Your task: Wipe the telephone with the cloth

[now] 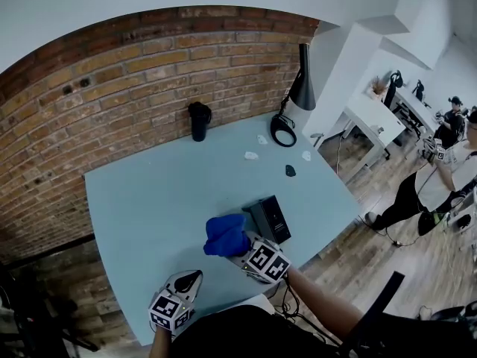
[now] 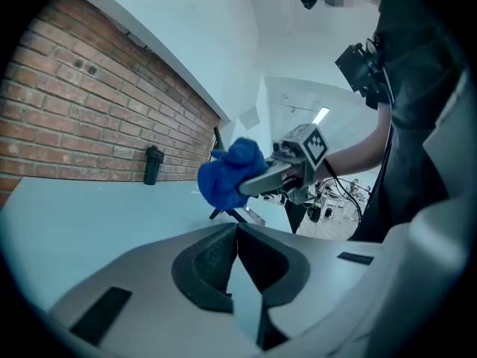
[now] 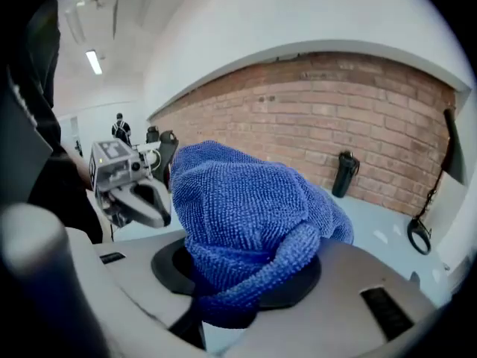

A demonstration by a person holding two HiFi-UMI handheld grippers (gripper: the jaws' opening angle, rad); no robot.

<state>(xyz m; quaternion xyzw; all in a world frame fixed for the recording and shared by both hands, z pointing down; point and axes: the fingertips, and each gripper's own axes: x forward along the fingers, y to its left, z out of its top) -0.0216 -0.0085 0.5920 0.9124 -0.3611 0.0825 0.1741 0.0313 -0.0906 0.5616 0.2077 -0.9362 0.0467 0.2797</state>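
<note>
Near the front right edge of the pale blue table (image 1: pixel 164 200), the black slab-shaped telephone (image 1: pixel 273 218) lies, long axis towards the red brick wall (image 1: pixel 112 103); right gripper (image 1: pixel 248 250) clamps the bunched blue terry cloth (image 1: pixel 226 235) beside it; left gripper (image 1: pixel 186 280) jaws closed, empty

Left half of the table (image 1: pixel 149 200): bare surface is seen from the brick wall (image 1: pixel 97 103) down to the near edge.
Upper centre: a black flask (image 1: pixel 199 121) stands upright close to the wall, with open surface on both sides.
Upper right: the corner is taken up by a black lamp (image 1: pixel 302 88) and its ring base (image 1: pixel 283 131).
Right of centre: small white scraps (image 1: pixel 251 156) and a small dark piece (image 1: pixel 290 171) lie scattered, well apart, between lamp and telephone (image 1: pixel 270 218).
Lower centre: the telephone's left side is blocked by the cloth (image 1: pixel 226 235) clamped in the right gripper (image 1: pixel 250 250).
Lower left: the left gripper (image 1: pixel 189 279), jaws together and empty, is held by the near edge; a clear strip is left between it and the cloth.
</note>
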